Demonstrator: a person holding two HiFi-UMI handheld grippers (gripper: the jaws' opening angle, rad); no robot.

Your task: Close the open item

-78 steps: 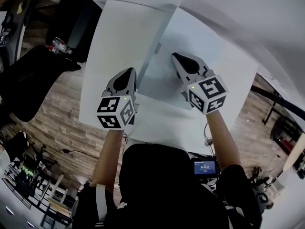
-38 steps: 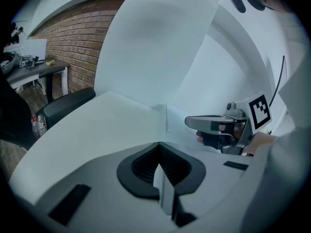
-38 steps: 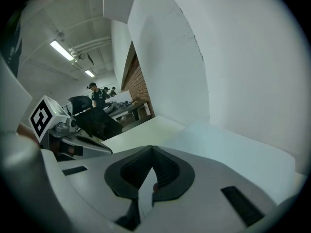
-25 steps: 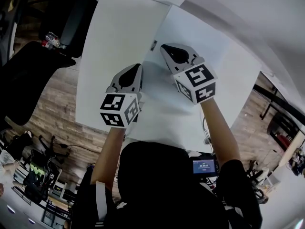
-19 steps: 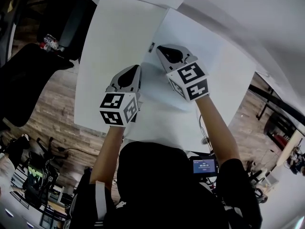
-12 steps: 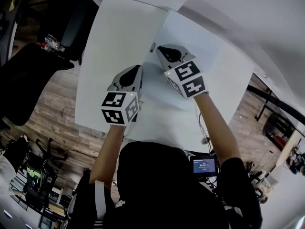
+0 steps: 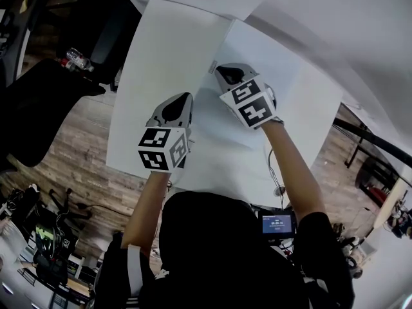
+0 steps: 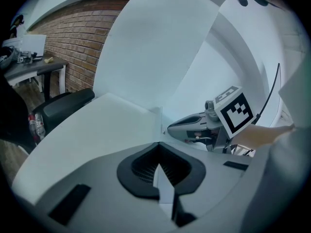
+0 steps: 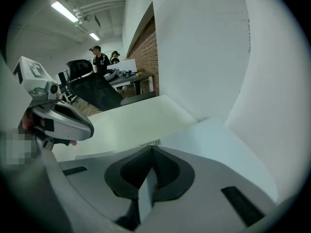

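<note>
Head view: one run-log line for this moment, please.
left gripper shut, empty | right gripper shut, empty | both tips at edge of large white flat panel

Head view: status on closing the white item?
Left hand-held gripper shut, right hand-held gripper shut, both tips near the middle seam. White item open, panels spread. No obstruction seen.

The wooden plank floor (image 7: 77,159) carries a large white furniture piece (image 7: 167,69) — beside it, a black chair (image 7: 38,114).
</note>
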